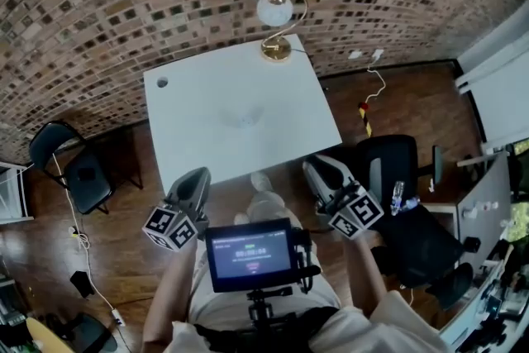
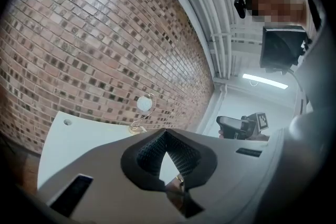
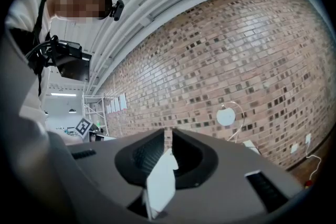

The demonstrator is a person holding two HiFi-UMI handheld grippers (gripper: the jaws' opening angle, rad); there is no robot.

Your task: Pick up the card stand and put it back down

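Note:
A small, clear card stand shows only as a faint shape near the middle of the white table. Both grippers hang just off the table's near edge, well short of the stand. My left gripper is at the left; in the left gripper view its tips touch and hold nothing. My right gripper is at the right. In the right gripper view its jaws stand a narrow slit apart, with brick wall showing through and nothing gripped.
A gold lamp with a white globe stands at the table's far edge, and a cable hole is at its far left. A black folding chair is on the left and a black office chair on the right. A small screen sits at my chest.

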